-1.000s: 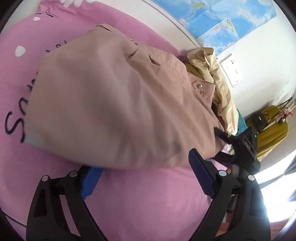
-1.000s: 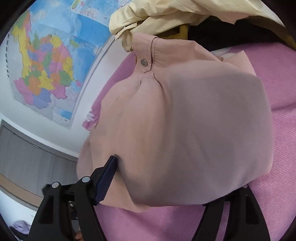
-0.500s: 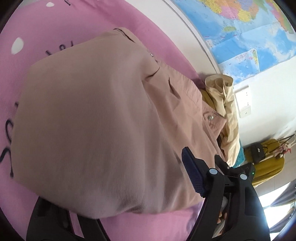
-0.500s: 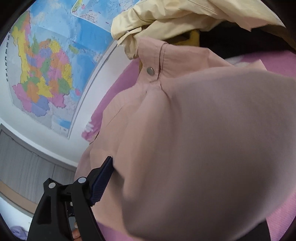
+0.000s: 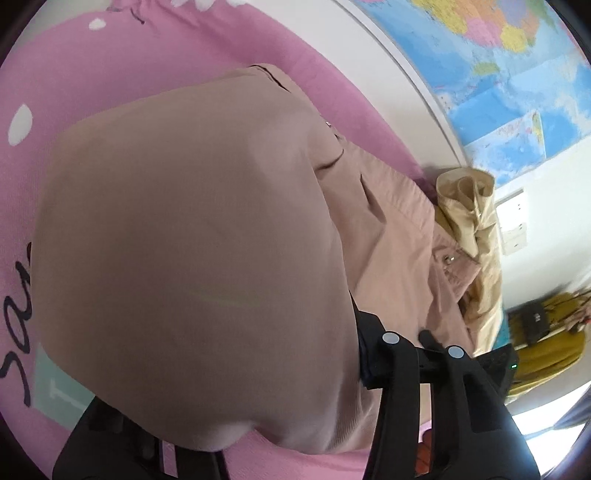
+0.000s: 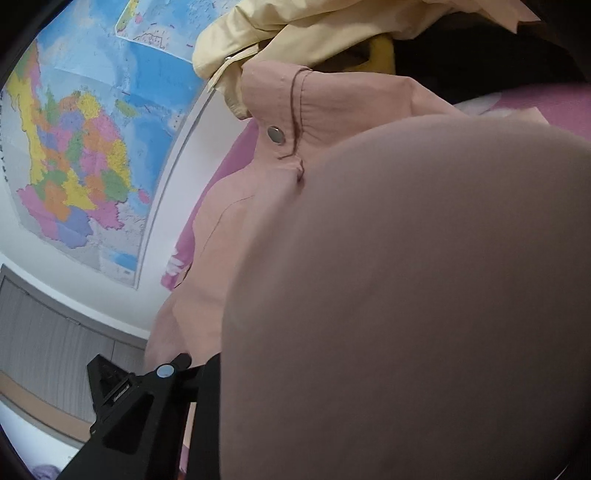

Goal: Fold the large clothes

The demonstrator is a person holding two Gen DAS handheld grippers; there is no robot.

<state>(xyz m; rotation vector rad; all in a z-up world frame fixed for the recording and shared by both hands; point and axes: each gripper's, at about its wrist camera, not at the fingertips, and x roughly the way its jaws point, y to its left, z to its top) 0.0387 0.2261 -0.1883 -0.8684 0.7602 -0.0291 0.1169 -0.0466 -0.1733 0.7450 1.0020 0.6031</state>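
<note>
A large dusty-pink garment (image 5: 192, 258) with snap buttons lies on a pink blanket (image 5: 155, 66). A fold of it bulges close over both cameras and fills most of the right wrist view (image 6: 406, 295). My left gripper (image 5: 236, 391) has the cloth lying over and between its fingers; only the right finger (image 5: 391, 369) shows. In the right wrist view only the left finger (image 6: 207, 380) of my right gripper shows, at the fold's edge. The cloth hides both jaw gaps.
A pale yellow garment (image 5: 476, 236) is heaped by the wall past the pink one and also shows in the right wrist view (image 6: 332, 29). A wall map (image 6: 81, 147) hangs behind. A mustard chair with a black bag (image 5: 535, 321) stands at the right.
The pink fold has come up and toward both cameras, growing until it covers the fingers. The blue pads seen one second ago are now hidden under the cloth.
</note>
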